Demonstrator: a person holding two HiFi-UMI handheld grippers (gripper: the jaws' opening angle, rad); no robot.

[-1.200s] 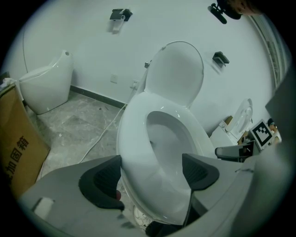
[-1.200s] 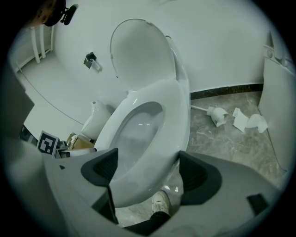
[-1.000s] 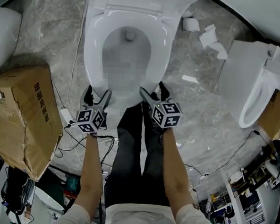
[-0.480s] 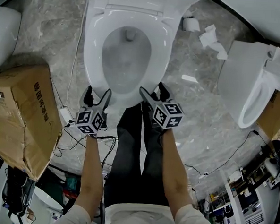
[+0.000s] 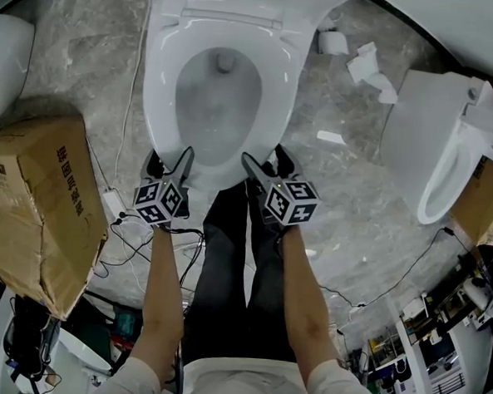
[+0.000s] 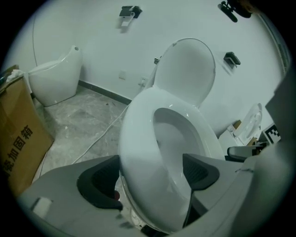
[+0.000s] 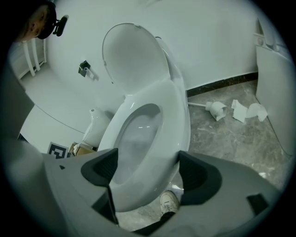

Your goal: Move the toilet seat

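The white toilet seat lies down on the bowl, with the lid raised against the wall behind. My left gripper is at the seat's front left edge. It is open, and the front rim sits between its dark pads. My right gripper is at the front right edge, also open. In the right gripper view the seat rim fills most of the gap between its jaws. I cannot tell whether any pad touches the rim.
A cardboard box stands at the left with cables beside it. A second toilet is at the right. Paper scraps lie on the marble floor. The person's legs stand just before the bowl, and equipment clutters the lower right.
Both grippers have edged a little forward toward the seat's front rim, the left one most. The seat has not moved.
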